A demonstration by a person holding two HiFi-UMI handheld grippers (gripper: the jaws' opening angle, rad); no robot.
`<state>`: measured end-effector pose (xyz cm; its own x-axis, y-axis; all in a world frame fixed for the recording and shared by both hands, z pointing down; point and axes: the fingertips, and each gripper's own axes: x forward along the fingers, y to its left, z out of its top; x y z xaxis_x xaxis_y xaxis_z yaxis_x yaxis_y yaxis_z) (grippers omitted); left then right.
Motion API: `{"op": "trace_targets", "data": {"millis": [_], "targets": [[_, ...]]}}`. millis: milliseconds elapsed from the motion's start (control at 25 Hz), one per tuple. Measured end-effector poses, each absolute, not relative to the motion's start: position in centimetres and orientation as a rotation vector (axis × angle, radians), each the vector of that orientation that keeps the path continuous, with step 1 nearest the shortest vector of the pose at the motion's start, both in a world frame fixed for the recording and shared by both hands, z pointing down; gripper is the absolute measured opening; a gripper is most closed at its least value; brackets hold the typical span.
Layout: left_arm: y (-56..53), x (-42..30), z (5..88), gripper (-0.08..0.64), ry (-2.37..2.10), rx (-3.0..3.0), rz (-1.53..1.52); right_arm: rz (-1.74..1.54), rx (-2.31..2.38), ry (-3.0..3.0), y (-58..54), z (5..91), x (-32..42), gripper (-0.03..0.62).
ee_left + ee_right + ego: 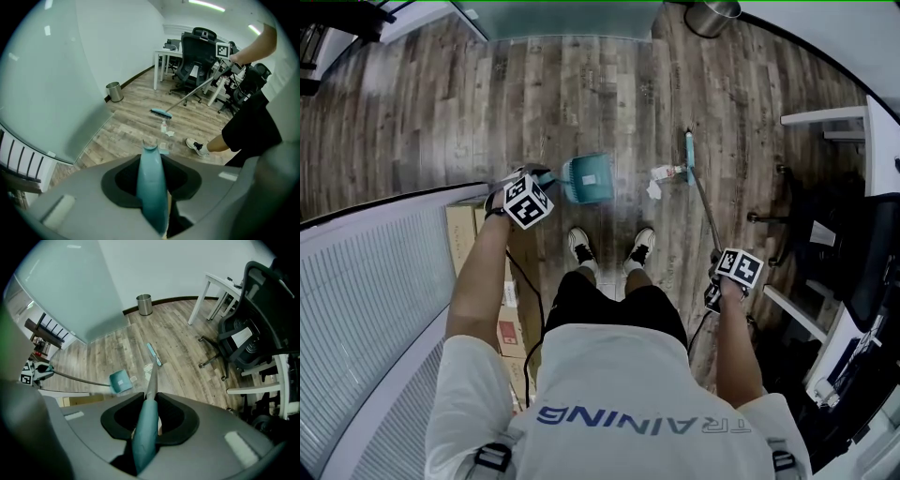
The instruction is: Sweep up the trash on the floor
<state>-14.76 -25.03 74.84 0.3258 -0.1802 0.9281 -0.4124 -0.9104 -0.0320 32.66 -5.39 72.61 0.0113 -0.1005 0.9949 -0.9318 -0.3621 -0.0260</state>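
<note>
In the head view my left gripper [540, 180] is shut on the teal handle of the dustpan [588, 178], which rests on the wood floor ahead of the person's shoes. My right gripper [717, 281] is shut on the broom's long handle. The teal broom head [689, 150] sits on the floor next to a small bottle-like piece of trash [664, 172] and a white scrap [653, 190]. The left gripper view shows the teal handle [152, 187] between the jaws. In the right gripper view the broom's teal grip [145, 427] lies between the jaws, with the broom head [153, 354] and dustpan [120, 380] beyond.
A metal waste bin [712, 14] stands by the far wall. Office chairs [825, 225] and a white desk [825, 117] crowd the right side. Cardboard boxes [469, 234] and a white ribbed panel [366, 309] lie at the left. A frosted glass wall [51, 75] runs along the left.
</note>
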Motion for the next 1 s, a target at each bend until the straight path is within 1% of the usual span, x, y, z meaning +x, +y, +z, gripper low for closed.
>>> {"op": "trace_targets", "data": {"millis": [240, 360, 520, 720, 880, 1000], "targets": [[-25.0, -14.6, 75.0, 0.104, -0.543, 2.368, 1.592, 1.406, 1.573, -0.977, -5.4, 75.6, 33.8, 0.107], [-24.8, -14.5, 74.9, 0.103, -0.545, 2.371, 1.587, 1.414, 1.544, -0.947, -5.7, 77.8, 33.0, 0.107], [-24.7, -14.5, 75.0, 0.103, -0.553, 2.372, 1.584, 1.391, 1.472, -0.983, -7.1, 79.5, 29.9, 0.107], [-24.7, -14.6, 75.0, 0.102, -0.568, 2.364, 1.576, 1.34, 1.338, -1.135, -8.6, 79.4, 24.7, 0.107], [-24.6, -14.4, 74.9, 0.101, -0.579, 2.362, 1.568, 1.377, 1.229, -1.241, -8.3, 79.0, 20.3, 0.107], [-24.6, -14.3, 75.0, 0.101, -0.581, 2.361, 1.565, 1.462, 1.168, -1.288, -7.5, 78.9, 17.0, 0.107]]}}
